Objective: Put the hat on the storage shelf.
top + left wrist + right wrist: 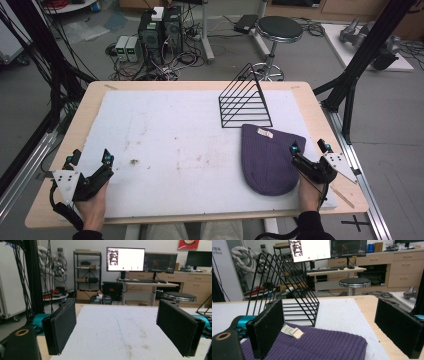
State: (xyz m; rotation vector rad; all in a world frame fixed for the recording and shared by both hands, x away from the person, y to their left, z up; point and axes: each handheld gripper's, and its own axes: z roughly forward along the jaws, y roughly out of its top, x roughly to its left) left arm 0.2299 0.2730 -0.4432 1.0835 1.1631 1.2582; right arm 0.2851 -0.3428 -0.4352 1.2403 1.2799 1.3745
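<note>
My right gripper rests low at the counter's near right edge, its fingers spread wide and empty over the right side of the purple knit beanie, which lies flat on the white mat. My left gripper sits at the near left corner, fingers wide apart on nothing. The black wire rack stands just behind the beanie, its paper tag facing up.

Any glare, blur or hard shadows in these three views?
High view: even light, soft shadow under the wire rack. Left gripper view: monitor blown out white, near fingers slightly soft. Right gripper view: purple hat sharp, background screen glaring.
</note>
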